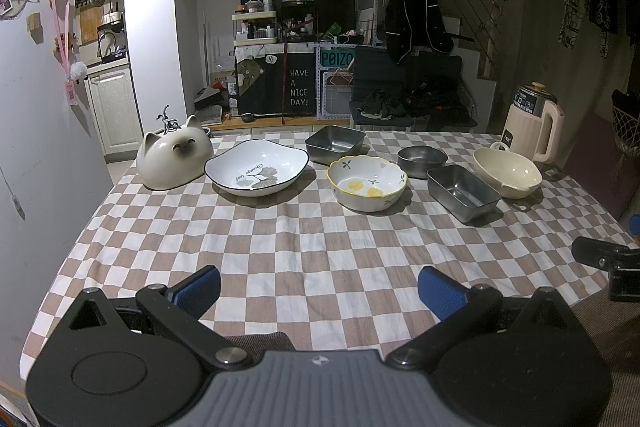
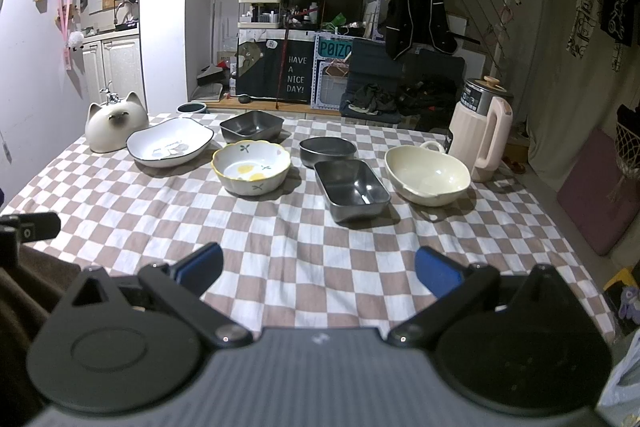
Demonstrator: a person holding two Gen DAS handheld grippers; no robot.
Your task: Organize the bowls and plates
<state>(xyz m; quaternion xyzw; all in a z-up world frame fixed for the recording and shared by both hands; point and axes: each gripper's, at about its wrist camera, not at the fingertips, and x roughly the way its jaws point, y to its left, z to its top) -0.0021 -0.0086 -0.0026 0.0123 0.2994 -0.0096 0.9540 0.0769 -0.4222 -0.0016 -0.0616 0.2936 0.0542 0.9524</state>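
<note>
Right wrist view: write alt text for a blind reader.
The open right tool hovers empty above a brown-and-white checked tablecloth. Beyond it stand a scalloped lemon-print ceramic bowl, a rectangular steel tray, a cream ceramic bowl and a pale pink ribbed kettle.

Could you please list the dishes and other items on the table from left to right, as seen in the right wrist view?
Cat-shaped ceramic piece → white black-rimmed dish → yellow-rimmed floral bowl → rectangular metal tray → cream bowl with handle → pink electric kettle.
</note>
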